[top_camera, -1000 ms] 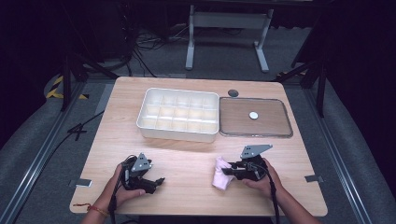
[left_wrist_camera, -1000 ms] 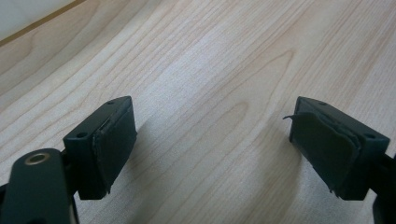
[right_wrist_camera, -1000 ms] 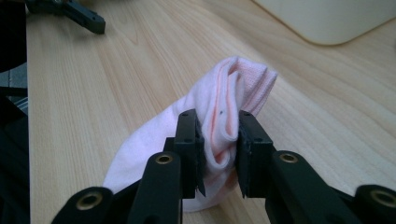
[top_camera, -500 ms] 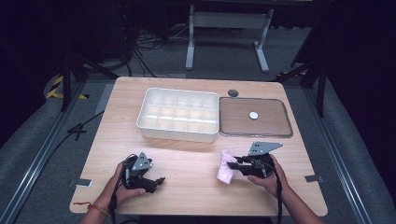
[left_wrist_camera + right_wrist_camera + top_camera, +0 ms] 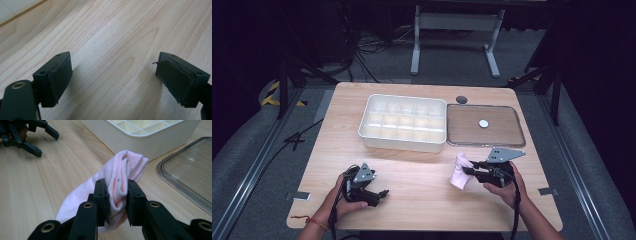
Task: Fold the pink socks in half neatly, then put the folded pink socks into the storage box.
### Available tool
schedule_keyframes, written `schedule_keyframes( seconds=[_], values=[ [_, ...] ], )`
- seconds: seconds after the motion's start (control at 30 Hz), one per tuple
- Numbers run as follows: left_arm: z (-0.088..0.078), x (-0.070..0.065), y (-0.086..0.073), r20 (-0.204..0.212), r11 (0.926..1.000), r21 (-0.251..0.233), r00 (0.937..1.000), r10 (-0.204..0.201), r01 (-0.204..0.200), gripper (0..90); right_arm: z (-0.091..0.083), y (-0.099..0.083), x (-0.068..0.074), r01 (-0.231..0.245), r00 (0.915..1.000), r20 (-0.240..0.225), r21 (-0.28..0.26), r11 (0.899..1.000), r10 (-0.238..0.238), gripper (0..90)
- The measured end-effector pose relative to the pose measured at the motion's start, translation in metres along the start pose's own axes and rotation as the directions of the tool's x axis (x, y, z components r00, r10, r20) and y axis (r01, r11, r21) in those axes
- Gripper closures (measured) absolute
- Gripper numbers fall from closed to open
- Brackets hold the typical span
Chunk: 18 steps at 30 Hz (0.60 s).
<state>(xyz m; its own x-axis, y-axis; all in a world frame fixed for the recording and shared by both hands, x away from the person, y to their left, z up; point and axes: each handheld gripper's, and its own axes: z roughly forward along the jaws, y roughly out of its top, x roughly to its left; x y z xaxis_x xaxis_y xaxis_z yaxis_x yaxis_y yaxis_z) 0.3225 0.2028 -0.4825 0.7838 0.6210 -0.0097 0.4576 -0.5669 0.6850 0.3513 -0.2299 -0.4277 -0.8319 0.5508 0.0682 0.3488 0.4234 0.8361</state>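
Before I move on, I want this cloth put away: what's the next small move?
Probably carry the pink cloth forward and up toward the white divided tray. The right gripper is shut on a fold of it, the tray's cells look empty, and the cloth sits just short of the tray's near wall. The left gripper rests open over bare table, so it needn't move.

A lab or recording studio, by the look of it: a pale wooden table [image 5: 422, 165] stands alone on grey carpet [image 5: 257, 165] under bright light, with darkness around it. Black cables [image 5: 367, 50] trail across the floor behind, near a grey metal stand [image 5: 452, 35], and yellow-black hazard tape [image 5: 274, 95] marks the floor.
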Motion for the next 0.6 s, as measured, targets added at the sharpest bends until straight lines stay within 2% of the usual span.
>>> schedule_keyframes(
  seconds=[0.07,0.1,0.17,0.47,0.6],
  values=[
    [0.0,0.0,0.0,0.003,1.0,-0.004,1.0,-0.007,0.007,14.0,-0.001,0.001,0.0,0.005,1.0,-0.005,0.001,1.0,-0.005,73.3],
    [0.0,0.0,0.0,-0.003,1.0,0.0,1.0,0.006,-0.006,14.0,-0.001,0.002,0.0,0.009,0.9999,-0.007,0.001,1.0,-0.009,73.3],
    [0.001,0.0,0.0,-0.002,1.0,-0.006,1.0,-0.007,0.007,14.0,-0.002,0.002,0.001,0.021,0.9997,-0.008,0.002,1.0,-0.021,73.3],
    [0.001,0.0,0.0,-0.002,1.0,-0.003,1.0,-0.003,0.003,13.9,-0.007,0.003,-0.001,0.015,0.9999,0.008,-0.016,1.0,-0.015,73.3],
    [0.001,0.0,0.0,-0.003,1.0,-0.003,1.0,-0.003,0.003,13.9,-0.011,0.006,-0.001,0.029,0.9995,0.011,-0.028,0.999,-0.029,73.5]
  ],
)
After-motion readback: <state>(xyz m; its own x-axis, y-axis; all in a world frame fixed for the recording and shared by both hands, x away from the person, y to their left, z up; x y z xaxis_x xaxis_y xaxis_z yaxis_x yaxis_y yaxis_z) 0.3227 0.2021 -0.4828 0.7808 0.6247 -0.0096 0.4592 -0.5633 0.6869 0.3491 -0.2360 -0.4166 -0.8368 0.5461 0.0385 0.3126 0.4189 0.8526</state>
